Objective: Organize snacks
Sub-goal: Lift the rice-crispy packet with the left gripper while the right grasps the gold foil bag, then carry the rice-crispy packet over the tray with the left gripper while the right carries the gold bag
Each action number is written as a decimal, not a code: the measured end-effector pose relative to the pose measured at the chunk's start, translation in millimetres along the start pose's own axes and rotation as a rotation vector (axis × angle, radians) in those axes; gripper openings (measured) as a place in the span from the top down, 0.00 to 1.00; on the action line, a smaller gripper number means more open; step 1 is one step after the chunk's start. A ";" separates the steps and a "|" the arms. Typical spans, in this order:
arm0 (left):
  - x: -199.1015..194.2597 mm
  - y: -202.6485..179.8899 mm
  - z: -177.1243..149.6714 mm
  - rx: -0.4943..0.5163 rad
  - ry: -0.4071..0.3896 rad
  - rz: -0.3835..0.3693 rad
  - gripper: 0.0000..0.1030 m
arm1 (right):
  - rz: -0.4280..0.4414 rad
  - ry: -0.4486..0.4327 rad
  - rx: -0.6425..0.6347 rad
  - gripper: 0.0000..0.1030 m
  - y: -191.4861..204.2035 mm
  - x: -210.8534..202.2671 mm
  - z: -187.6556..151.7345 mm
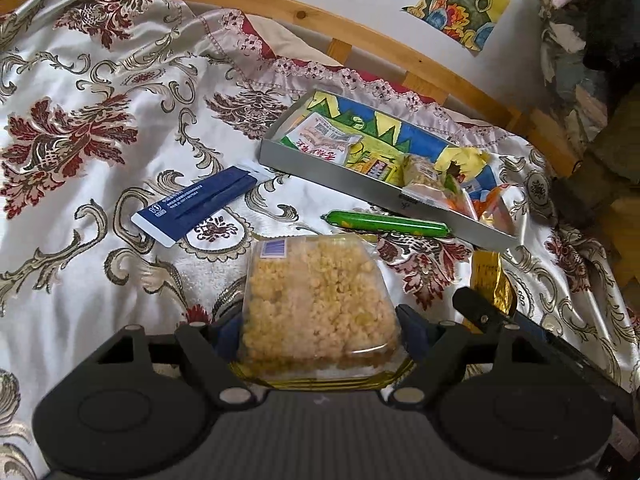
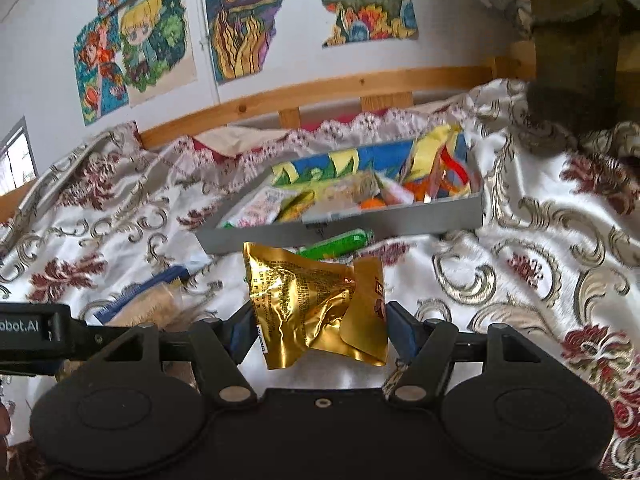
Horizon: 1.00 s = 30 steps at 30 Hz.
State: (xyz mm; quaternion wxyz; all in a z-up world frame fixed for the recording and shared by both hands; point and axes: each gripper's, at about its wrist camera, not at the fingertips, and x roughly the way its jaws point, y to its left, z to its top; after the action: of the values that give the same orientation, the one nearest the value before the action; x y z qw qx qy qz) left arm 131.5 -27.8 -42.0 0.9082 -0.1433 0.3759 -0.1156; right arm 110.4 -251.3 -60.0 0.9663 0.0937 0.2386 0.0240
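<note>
Crumbly rice-puff cake [image 1: 316, 304] sits pinched in my left gripper [image 1: 320, 330], brittle, so held by its sides. My right gripper [image 2: 320, 326] clamps the light, slippery gold pouch [image 2: 316, 308], probably crushable; tray [image 1: 332, 176] ahead.

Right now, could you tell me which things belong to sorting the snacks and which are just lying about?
Part of the job:
- clear pack of crumbly snack, in the left gripper
- gold packet, in the right gripper
- green sausage stick
- grey box

Just lying about:
- blue card
- bedspread
- wall drawings
</note>
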 end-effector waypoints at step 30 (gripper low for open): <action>48.1 -6.6 108.1 0.077 -0.148 -0.018 0.21 | -0.036 -0.130 -0.054 0.32 -13.5 51.0 83.3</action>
State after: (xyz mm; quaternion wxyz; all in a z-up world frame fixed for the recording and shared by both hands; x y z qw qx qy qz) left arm 241.4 -30.5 2.1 0.9373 -0.1196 0.3015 -0.1272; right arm 194.4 -274.1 -13.5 0.9822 0.0649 0.1762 0.0070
